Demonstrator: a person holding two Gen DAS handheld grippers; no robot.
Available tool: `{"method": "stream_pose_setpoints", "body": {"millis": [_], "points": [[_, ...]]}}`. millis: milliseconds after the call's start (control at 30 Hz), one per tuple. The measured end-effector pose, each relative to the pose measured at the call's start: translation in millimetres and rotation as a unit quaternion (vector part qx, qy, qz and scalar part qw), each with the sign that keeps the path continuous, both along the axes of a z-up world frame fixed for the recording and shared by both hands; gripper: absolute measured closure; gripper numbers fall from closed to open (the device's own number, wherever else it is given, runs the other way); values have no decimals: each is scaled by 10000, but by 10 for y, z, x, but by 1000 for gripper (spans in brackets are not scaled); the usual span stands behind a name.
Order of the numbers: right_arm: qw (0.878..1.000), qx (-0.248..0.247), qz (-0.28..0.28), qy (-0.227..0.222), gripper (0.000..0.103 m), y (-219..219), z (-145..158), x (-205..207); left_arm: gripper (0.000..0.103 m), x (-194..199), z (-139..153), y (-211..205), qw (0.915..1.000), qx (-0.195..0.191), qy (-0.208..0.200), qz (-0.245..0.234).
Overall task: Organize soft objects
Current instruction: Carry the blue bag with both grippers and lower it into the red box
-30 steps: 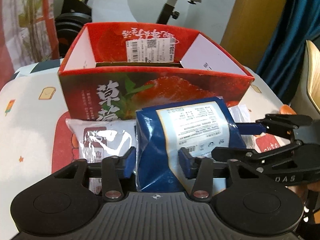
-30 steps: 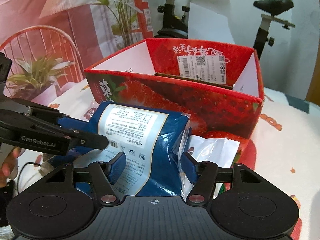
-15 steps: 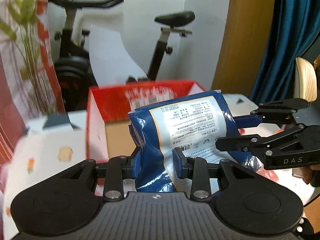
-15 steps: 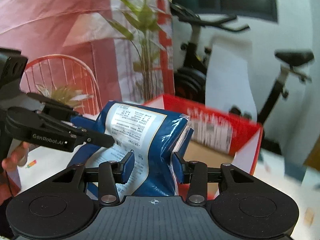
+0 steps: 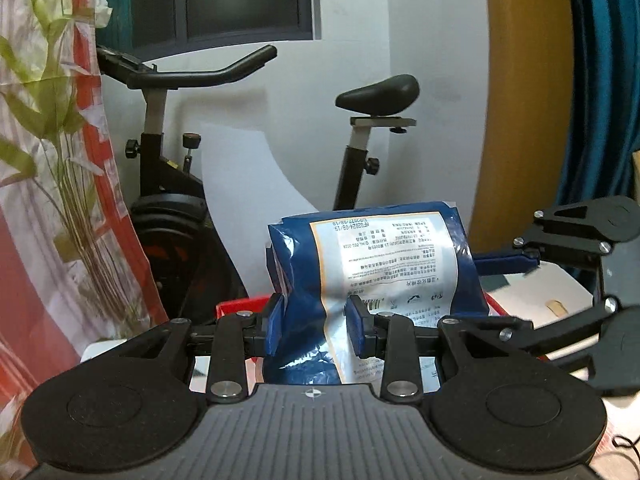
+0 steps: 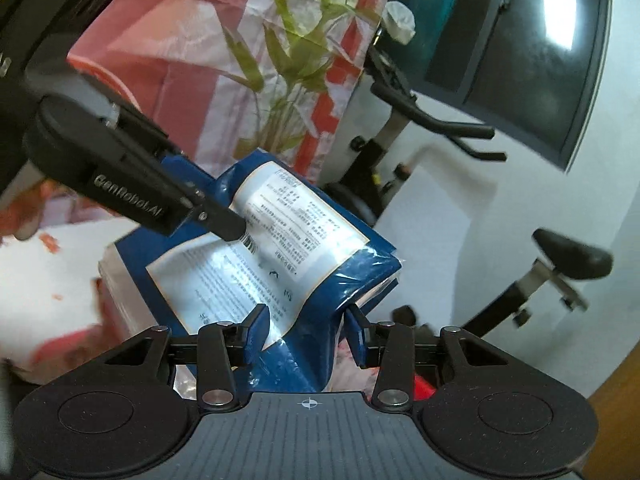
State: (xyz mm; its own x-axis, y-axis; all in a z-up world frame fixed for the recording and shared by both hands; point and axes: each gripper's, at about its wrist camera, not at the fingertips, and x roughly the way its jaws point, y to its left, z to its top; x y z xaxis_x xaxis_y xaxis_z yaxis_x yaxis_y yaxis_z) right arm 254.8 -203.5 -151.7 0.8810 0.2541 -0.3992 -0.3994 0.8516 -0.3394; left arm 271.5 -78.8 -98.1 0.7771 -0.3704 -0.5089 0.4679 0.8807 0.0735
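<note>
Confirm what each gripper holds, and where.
Both hold one blue plastic packet with a white printed label: left gripper pinches its lower left end, right gripper its lower right end.

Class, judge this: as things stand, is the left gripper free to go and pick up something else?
Probably not: the left gripper is shut on the soft blue plastic packet, which the right gripper also clamps. It would have to let go first.

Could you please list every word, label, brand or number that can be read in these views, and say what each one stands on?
"GenRobot.AI": on the black side of the left gripper, seen from the right wrist camera.
White label on the blue bag: dense lines of print, upside down in the left wrist view, too small to read.
Barcode on the same label: digits not legible.
Right gripper: no readable marking.
</note>
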Motion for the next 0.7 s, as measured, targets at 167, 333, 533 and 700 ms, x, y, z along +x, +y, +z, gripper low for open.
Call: {"method": "stream_pose_setpoints", "body": {"millis": [167, 333, 533, 700], "points": [[9999, -101, -79, -1, 69, 15, -221, 312, 67, 315, -165, -125, 9997, 96, 93, 198], [9975, -40, -83, 700, 70, 65, -362, 699, 68, 667, -378, -153, 9973, 152, 634, 351], [9837, 4, -127, 1794, 72, 183, -525, 1108, 69, 932, -574, -214, 9937, 290, 1066, 178], [9690, 174, -217, 2455, 72, 188, -752, 1299, 69, 1057, -846, -276, 9841, 621, 1644, 254]]}}
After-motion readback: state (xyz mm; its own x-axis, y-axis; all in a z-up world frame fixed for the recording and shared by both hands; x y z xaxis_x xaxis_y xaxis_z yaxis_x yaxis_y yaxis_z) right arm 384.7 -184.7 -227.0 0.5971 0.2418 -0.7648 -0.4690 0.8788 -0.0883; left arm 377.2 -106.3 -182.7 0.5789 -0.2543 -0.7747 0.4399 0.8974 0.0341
